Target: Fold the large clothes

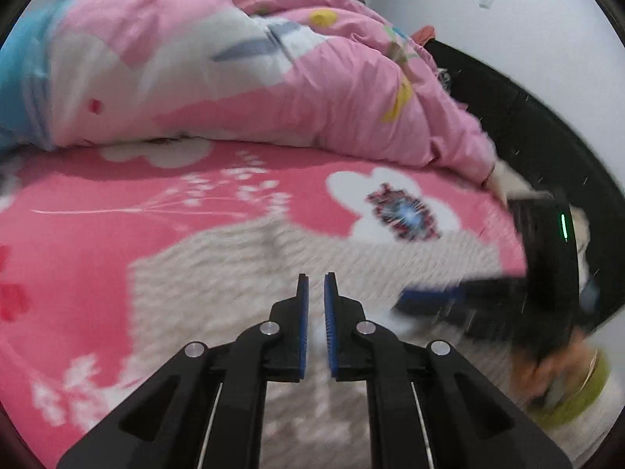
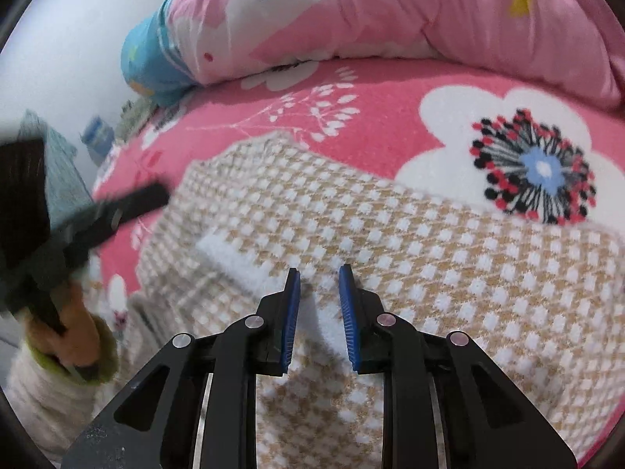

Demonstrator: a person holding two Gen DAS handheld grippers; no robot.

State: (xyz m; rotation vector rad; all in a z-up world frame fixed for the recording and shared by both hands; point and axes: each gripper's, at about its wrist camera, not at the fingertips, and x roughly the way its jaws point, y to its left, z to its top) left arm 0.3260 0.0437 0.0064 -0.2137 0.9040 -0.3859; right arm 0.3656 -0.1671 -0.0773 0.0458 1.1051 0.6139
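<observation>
A beige and white checked knit garment (image 1: 234,265) (image 2: 390,234) lies flat on a pink flowered bed sheet (image 1: 78,234) (image 2: 371,117), with a white strip (image 2: 230,254) on its left part. My left gripper (image 1: 315,285) hovers over the garment's near part, jaws nearly together, nothing between them. My right gripper (image 2: 319,277) stands open above the garment, pads apart and empty. Each gripper shows blurred in the other's view: the right one (image 1: 429,297) at the garment's right edge, the left one (image 2: 148,195) at its left edge.
A bulky pink, white and blue quilt (image 1: 234,78) (image 2: 390,11) is bunched along the far side of the bed. A dark bed frame (image 1: 547,125) curves along the right. The person's hands in cream sleeves with green cuffs (image 1: 566,383) (image 2: 78,344) hold the grippers.
</observation>
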